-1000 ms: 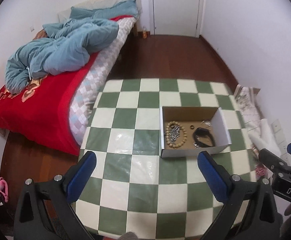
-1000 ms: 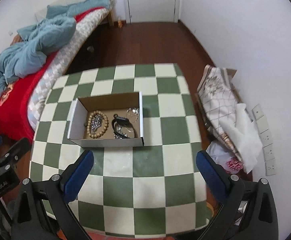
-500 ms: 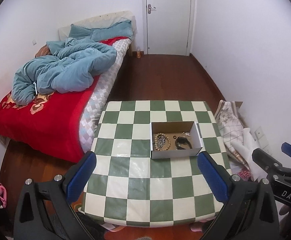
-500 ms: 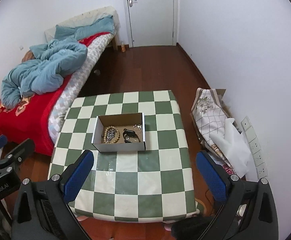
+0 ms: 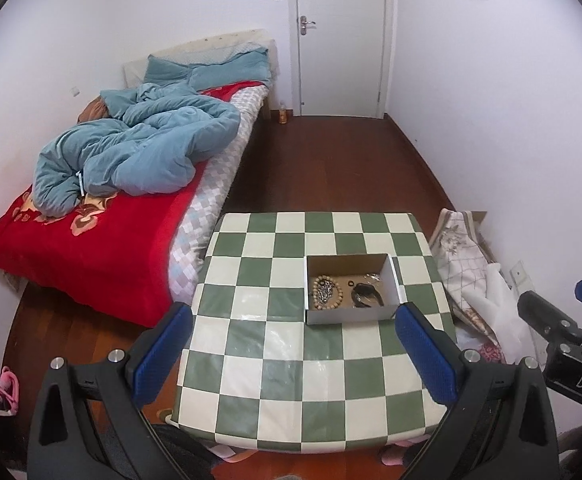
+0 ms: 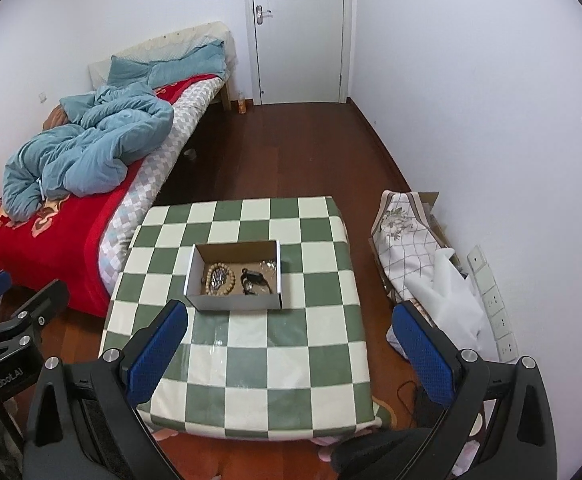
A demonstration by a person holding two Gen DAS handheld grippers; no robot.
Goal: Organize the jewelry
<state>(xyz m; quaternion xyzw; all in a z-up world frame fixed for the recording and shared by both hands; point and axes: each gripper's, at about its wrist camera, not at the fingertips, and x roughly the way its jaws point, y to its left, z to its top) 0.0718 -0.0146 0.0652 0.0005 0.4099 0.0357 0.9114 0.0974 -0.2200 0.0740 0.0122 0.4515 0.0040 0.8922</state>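
A small open cardboard box (image 5: 350,316) (image 6: 235,303) sits on the green-and-white checkered table (image 5: 275,344) (image 6: 291,340). Inside lie a wooden bead bracelet (image 5: 326,293) (image 6: 219,278), a black band (image 5: 365,294) (image 6: 253,279) and some silvery pieces (image 6: 270,266). My left gripper (image 5: 291,352) is open and empty, held high above and well back from the table. My right gripper (image 6: 291,350) is also open and empty, at a similar height. The right gripper shows at the right edge of the left wrist view (image 5: 563,328), and the left gripper at the left edge of the right wrist view (image 6: 19,320).
A bed with a red cover (image 5: 91,240) and a blue duvet (image 5: 139,152) stands left of the table. A white door (image 5: 339,36) is at the far wall. Folded cloth and white bags (image 6: 419,264) lie against the right wall, beside wall sockets (image 6: 491,300).
Both grippers have pulled up and back from the table, so the box looks much smaller and more of the room shows. Both stay open and empty.
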